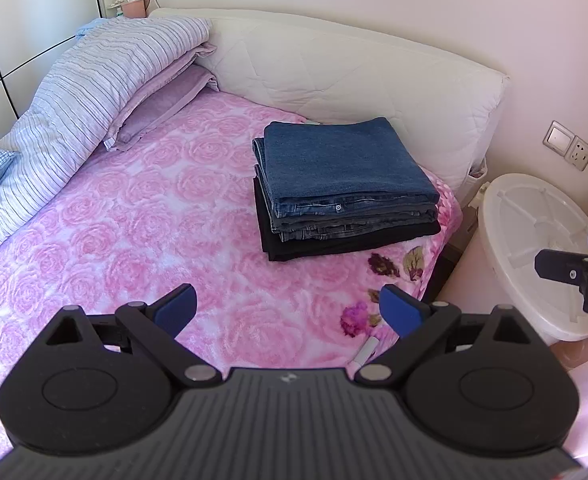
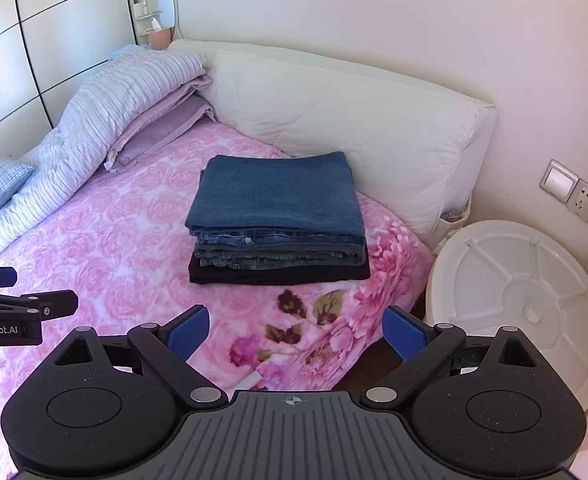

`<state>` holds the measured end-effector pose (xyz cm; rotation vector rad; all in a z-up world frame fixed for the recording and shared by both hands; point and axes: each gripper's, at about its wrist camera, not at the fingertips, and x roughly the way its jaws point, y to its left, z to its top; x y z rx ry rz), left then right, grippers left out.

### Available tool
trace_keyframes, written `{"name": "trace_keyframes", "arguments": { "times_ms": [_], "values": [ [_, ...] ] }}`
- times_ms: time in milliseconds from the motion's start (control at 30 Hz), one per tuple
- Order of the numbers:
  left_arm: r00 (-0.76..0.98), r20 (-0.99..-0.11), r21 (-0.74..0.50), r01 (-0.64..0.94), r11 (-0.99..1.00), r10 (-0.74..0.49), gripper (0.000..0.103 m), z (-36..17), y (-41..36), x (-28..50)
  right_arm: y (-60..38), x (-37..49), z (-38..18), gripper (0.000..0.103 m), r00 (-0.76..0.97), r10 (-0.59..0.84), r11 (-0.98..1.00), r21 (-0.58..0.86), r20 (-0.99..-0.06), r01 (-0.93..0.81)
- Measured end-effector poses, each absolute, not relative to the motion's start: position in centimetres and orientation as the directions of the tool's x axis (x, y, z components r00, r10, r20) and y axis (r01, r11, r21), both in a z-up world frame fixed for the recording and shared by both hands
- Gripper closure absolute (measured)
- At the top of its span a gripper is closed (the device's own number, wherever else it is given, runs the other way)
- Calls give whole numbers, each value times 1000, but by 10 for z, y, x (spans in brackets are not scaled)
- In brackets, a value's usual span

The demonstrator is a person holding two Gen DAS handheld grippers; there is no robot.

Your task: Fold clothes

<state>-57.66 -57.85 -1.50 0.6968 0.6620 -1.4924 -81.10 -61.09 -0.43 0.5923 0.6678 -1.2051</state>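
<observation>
A neat stack of folded clothes (image 1: 344, 186) (image 2: 277, 220) lies on the pink rose-patterned bedspread (image 1: 141, 216) (image 2: 125, 240), near the bed's right corner by the headboard. Blue jeans are on top, greyer denim under them, a black garment at the bottom. My left gripper (image 1: 287, 310) hovers open over the spread, short of the stack, holding nothing. My right gripper (image 2: 296, 334) is open too, empty, over the bed's flowered corner in front of the stack. Each gripper shows at the edge of the other's view.
A white padded headboard cushion (image 1: 354, 76) stands behind the stack. Striped quilt and lilac pillows (image 1: 105, 80) are piled at the left. A round white plastic piece (image 2: 522, 304) leans beside the bed at the right, below a wall switch and socket (image 2: 572, 196). Wardrobe doors (image 2: 33, 40) line the left.
</observation>
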Motion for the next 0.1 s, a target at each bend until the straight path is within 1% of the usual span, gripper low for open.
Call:
{"name": "trace_keyframes", "arguments": {
  "times_ms": [100],
  "values": [
    [-25, -759, 2, 999, -40, -650, 7, -15, -578, -577, -609, -809, -5, 7, 210, -638, 258, 51, -741, 965]
  ]
}}
